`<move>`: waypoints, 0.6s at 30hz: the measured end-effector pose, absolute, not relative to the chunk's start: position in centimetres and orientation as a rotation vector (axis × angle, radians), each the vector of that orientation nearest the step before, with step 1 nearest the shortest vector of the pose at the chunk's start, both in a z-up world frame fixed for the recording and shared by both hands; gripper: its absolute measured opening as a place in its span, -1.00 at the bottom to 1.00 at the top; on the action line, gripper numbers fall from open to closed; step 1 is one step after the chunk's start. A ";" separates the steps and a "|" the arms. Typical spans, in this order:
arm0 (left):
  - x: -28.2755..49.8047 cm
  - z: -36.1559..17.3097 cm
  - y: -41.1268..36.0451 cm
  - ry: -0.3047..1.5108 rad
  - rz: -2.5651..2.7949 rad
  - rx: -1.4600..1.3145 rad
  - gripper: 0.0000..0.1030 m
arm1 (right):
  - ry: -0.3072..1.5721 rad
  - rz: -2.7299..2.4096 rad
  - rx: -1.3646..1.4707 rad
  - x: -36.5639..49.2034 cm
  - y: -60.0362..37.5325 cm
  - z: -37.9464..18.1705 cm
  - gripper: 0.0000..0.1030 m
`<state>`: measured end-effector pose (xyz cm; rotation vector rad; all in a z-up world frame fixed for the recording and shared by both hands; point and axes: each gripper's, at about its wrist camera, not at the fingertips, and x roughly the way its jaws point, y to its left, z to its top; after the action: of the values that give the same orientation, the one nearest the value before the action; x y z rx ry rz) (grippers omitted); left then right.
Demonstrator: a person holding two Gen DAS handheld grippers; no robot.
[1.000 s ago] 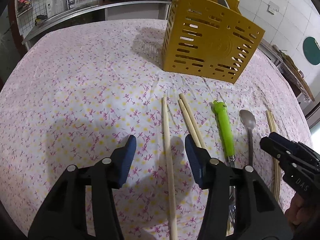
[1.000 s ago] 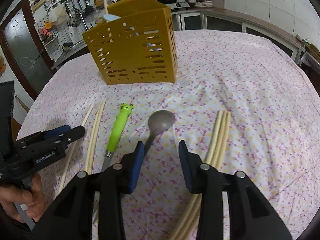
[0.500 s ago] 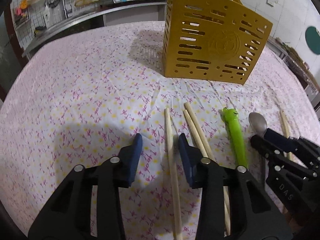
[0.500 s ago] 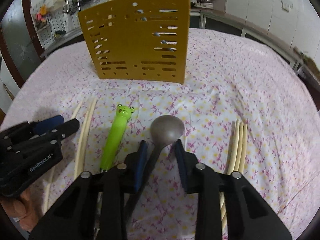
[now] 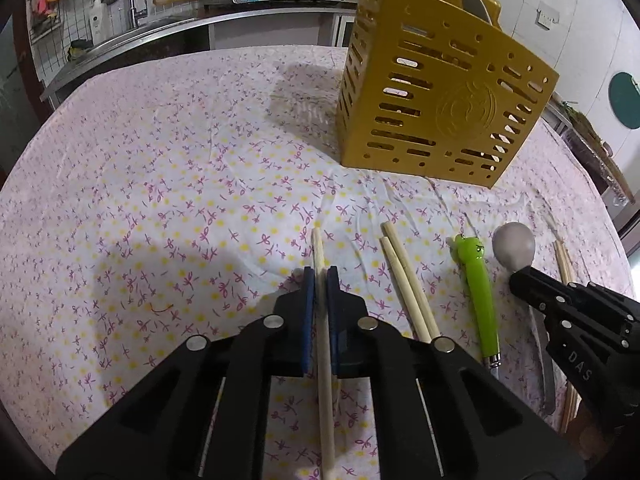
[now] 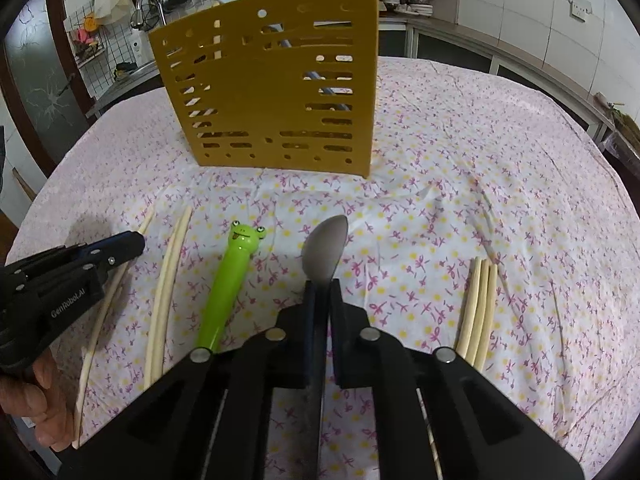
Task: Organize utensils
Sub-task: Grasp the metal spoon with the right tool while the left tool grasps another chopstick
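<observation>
Left gripper (image 5: 321,280) clamped on a single chopstick (image 5: 323,332) lying on the floral tablecloth (image 5: 160,200); right gripper (image 6: 321,290) clamped on the spoon (image 6: 325,248) handle, before the yellow utensil holder (image 6: 272,92).

Even indoor light, moderately bright. Yellow utensil holder (image 5: 436,96) casts a soft slotted shadow to its left on the floral tablecloth (image 5: 180,184). Strong fisheye bending, dark vignette at corners. Centre sharp; far kitchen counter (image 5: 168,28) slightly soft.
</observation>
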<state>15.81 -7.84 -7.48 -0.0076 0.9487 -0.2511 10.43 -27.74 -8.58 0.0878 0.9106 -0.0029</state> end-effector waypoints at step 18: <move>16.2 -7.4 -10.4 0.972 -0.226 0.187 -0.86 | 0.930 0.033 0.090 10.6 -28.7 -8.5 -0.87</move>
<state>16.16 -10.39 -7.40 0.1867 0.9717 -0.2260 10.59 -28.70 -8.50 0.0901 0.9304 0.0328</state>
